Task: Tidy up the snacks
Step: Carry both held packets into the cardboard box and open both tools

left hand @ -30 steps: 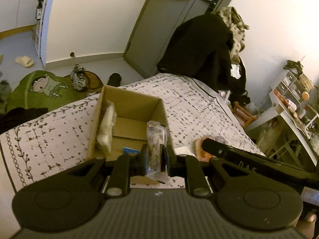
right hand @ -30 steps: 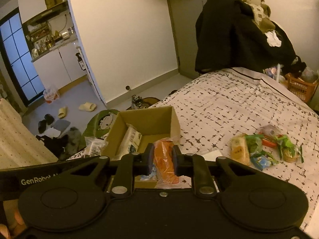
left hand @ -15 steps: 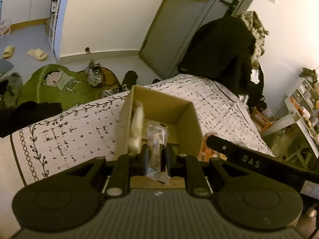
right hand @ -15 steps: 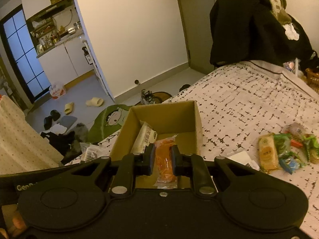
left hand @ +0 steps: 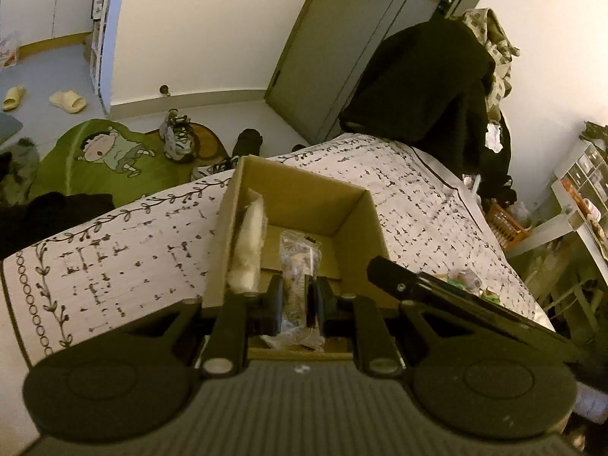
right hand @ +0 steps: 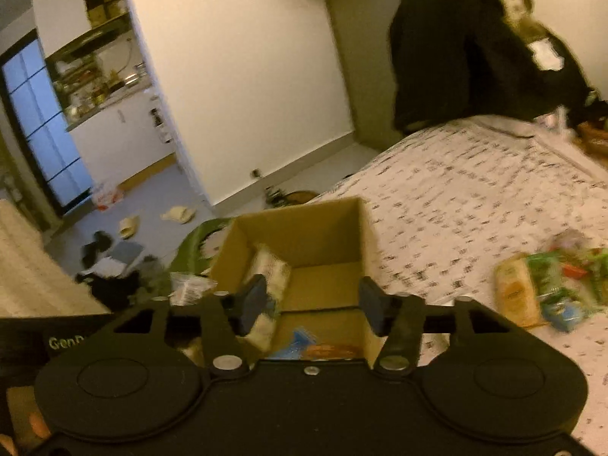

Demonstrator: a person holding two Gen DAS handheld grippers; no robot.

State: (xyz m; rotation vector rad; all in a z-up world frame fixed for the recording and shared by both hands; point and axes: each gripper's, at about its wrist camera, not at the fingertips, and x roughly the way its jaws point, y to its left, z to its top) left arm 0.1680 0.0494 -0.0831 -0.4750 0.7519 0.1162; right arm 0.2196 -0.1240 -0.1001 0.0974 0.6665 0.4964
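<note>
Now that the right claw [right hand: 311, 306] has just been opening, its pads stand spread over the cardboard box [right hand: 323, 228] with nothing between them; the orange packet [right hand: 330, 349] it was pinching half a second ago lies on the box floor near the front wall, beside a blue packet [right hand: 300, 340]. That reads as one more snack delivered, so this claw looks free to go back for another. The left claw [left hand: 297, 300] is pressed together on a clear wrapped snack [left hand: 298, 262], which stands upright between the pads just above the near part of the same box [left hand: 357, 228]; compared with a second ago the box sits larger and more centred under it, so this snack seems next to be dropped. A pale wrapped packet [left hand: 247, 243] leans against the box's left inner wall.

Beyond the box, the remaining snacks [right hand: 547, 288] lie in a loose heap on the bed, well apart to the right: a yellow packet with green and blue ones beside it. Much of the sorting is therefore not yet done.

The bed [left hand: 114, 250] carries a white cover printed with dark dashes and a vine border. A dark coat [left hand: 421, 87] hangs at its far end beside a grey door [left hand: 342, 57]. On the floor lie a green cartoon mat [left hand: 98, 152], sneakers [left hand: 176, 140] and pale slippers [left hand: 68, 100]. The right view is blurred but shows a kitchen doorway at the left.
</note>
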